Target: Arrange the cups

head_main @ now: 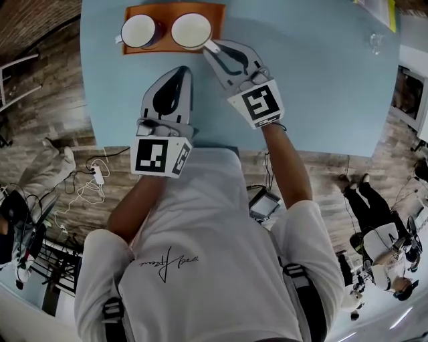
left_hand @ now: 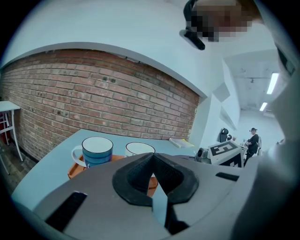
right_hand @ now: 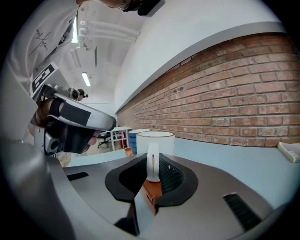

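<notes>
Two cups stand side by side on an orange tray at the far edge of the light blue table: a blue cup on the left and a white cup on the right. My right gripper reaches the white cup from the right. In the right gripper view the white cup stands just ahead, and its handle sits upright between the pads, which hold it. My left gripper hovers over the table short of the tray, shut and empty. From there the blue cup shows ahead on the left.
A small clear glass and a yellowish booklet lie at the table's far right. A brick wall runs behind the table. The near table edge is close to my body. People stand on the wooden floor at both sides.
</notes>
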Available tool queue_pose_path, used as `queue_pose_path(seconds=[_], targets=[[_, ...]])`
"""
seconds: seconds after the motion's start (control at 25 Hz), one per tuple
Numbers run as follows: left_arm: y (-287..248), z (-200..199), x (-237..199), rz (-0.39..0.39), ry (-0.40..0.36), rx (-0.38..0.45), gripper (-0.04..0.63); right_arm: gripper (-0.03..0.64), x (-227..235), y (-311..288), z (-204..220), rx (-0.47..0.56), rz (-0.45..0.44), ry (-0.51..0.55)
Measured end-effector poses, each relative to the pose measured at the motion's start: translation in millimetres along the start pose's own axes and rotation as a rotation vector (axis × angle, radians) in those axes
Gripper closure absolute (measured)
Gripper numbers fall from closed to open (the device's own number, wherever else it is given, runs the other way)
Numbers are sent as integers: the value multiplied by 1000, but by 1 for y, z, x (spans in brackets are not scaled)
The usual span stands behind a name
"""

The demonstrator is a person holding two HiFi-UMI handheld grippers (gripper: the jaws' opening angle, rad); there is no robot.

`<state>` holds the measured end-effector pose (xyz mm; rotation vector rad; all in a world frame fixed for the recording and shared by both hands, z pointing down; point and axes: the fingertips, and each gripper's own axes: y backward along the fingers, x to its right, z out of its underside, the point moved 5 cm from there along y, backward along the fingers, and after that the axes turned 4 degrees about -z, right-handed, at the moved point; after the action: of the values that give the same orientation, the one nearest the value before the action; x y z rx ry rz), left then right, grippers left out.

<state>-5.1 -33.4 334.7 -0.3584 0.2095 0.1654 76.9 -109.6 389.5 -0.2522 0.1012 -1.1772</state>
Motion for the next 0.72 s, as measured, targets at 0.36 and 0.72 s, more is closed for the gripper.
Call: queue_pose_path(seconds=[0.36,0.72], targets=[[8,-9,-15,101,-17,6,588,554,-11,5,-9,14,162,-65],[19,-15,-36,216,-41,13,588,554,-30,2,-22,33,315,-106]])
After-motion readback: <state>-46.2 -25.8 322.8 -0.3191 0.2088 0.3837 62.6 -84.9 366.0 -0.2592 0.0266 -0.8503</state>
